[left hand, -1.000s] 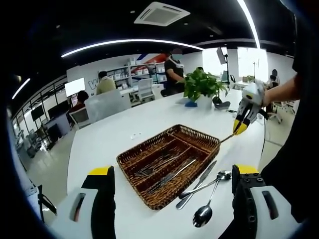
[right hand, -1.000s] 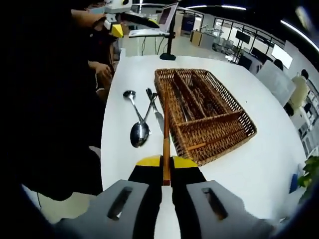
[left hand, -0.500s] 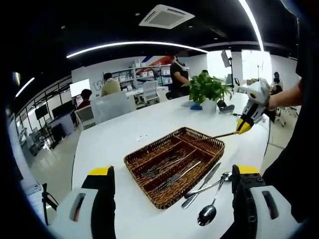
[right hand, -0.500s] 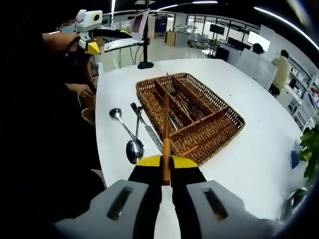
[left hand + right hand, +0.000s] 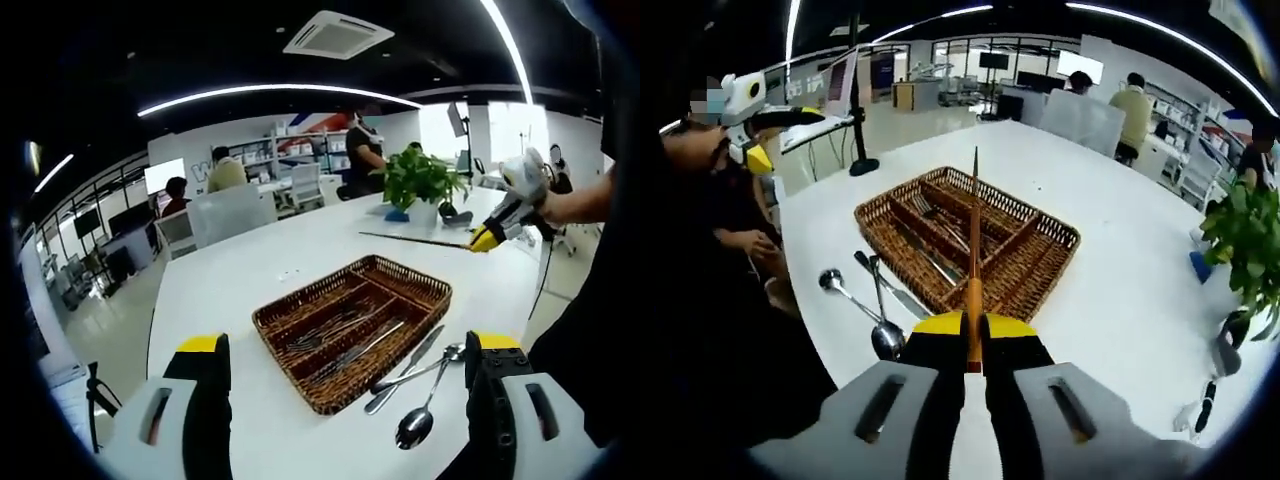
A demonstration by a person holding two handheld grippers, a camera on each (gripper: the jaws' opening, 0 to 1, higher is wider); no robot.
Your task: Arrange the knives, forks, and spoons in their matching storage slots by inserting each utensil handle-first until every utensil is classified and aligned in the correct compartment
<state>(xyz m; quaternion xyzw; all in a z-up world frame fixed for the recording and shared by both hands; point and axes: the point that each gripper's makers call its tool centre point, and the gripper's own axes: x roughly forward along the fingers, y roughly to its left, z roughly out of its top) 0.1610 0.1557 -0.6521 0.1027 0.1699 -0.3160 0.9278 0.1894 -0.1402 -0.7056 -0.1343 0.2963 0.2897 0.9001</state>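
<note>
Two spoons and a table knife, all polished steel, lie loose on the glossy white table [image 5: 230,270] just beside the woven brown wicker tray [image 5: 352,328], along its long edge nearest you. The larger spoon [image 5: 420,416] has a broad oval bowl, the smaller spoon [image 5: 415,372] a round one, and their thin handles cross near the flat, narrow table knife [image 5: 402,368]. The tray is a shallow rectangle of tight basketwork, split by woven dividers into long slots plus one crosswise slot at an end. Steel forks and knives already rest in the long slots; which slot holds which you cannot tell from here.

Your right gripper [image 5: 973,335], with yellow-tipped black jaws on a grey body, is clamped tight on the orange-brown wooden handle of a long, slender utensil [image 5: 974,235]. Its dark thin shaft runs straight out from the jaws and ends in a fine point. In the left gripper view that utensil sticks out level from the right gripper, in the air above the far side of the tray and touching nothing.

Your left gripper [image 5: 345,345] has its jaws spread wide with nothing between them, short of the tray's near side, with the loose spoons nearer its right jaw.
</note>
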